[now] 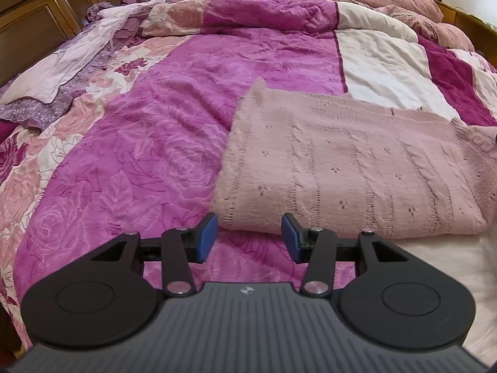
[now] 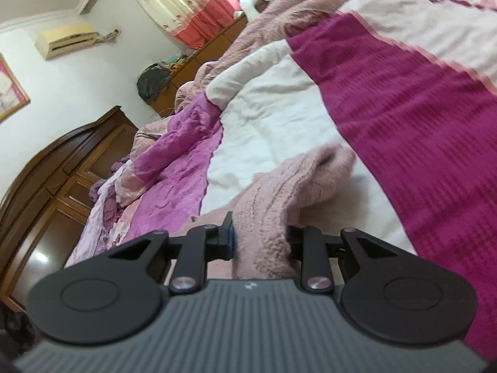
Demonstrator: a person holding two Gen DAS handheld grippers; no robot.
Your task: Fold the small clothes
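bed: patchwork magenta, pink and white quilt (image 1: 192, 71) | headboard (image 1: 37, 25): dark wood, far left | wall (image 2: 93, 71): white, air conditioner (image 2: 66, 39) high | curtain (image 2: 186, 9): cream and red, daylit

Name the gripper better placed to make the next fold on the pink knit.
Right. The right gripper is already shut on a bunch of the pink knit garment, while the left gripper is open and empty at its near edge.

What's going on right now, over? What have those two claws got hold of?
Right gripper shut on pink knit sweater, bunched fabric between the pads. Left gripper open, empty, at the sweater's near edge. Nothing in the way on the quilt.
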